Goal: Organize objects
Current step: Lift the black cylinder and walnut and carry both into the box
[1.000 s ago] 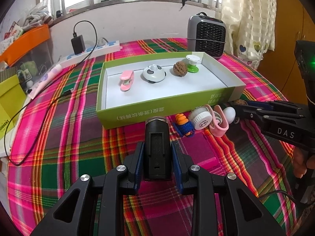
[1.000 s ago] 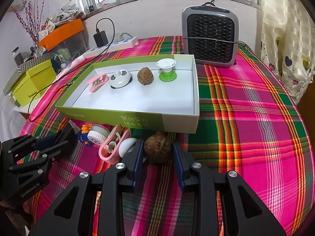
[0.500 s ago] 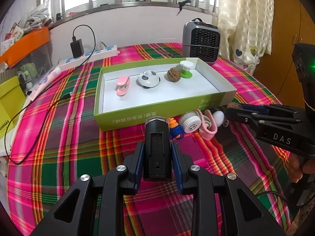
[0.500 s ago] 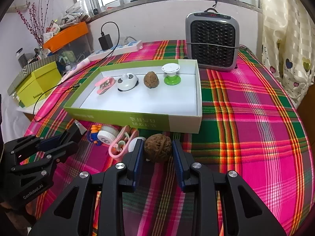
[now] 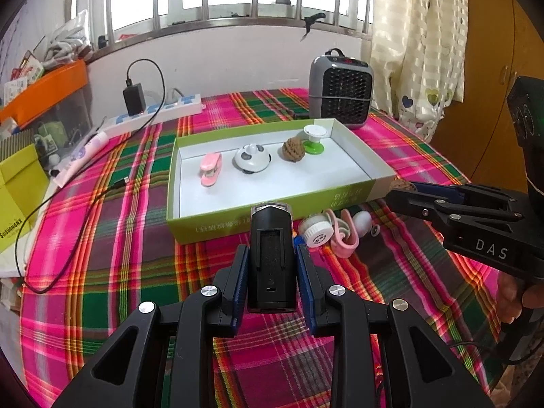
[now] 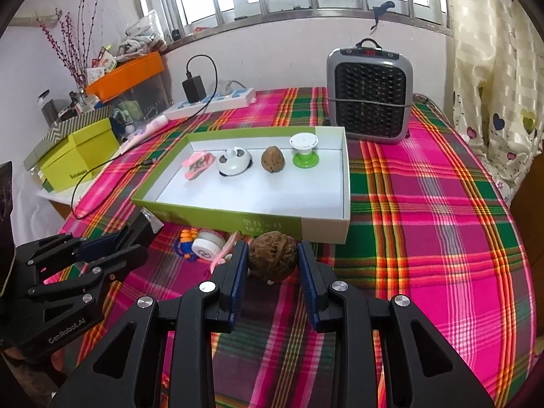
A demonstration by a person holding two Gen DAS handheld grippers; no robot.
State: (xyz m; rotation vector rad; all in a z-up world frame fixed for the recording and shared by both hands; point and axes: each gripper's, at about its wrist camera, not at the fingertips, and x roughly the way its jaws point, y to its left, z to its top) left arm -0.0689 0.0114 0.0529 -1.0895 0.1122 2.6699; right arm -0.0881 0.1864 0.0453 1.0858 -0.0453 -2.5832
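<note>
Both hands loaded. Our left gripper is pinching a black boxy device between its blue pads, held above the plaid tablecloth. Our right gripper is clamped on a walnut, also clear of the cloth.

Green tray sits just ahead of both grippers, white floor mostly bare. Along its far wall, left to right: pink stapler, white-and-black round gadget, a second walnut, white cap on a green base. They're in a row, close but apart.

In the way: a small cluster sits against the tray's near wall, between us and the tray – orange-and-blue toy, white round cap, pink clip, white egg-shaped piece. In the left view the right gripper's fingers reach in from the right, above that cluster.

Around: grey heater just behind the tray's far right corner, power strip with a black charger plugged in, its cable looping across the cloth on the left. Yellow-green box and orange bin off the left edge. Curtain on the right.
</note>
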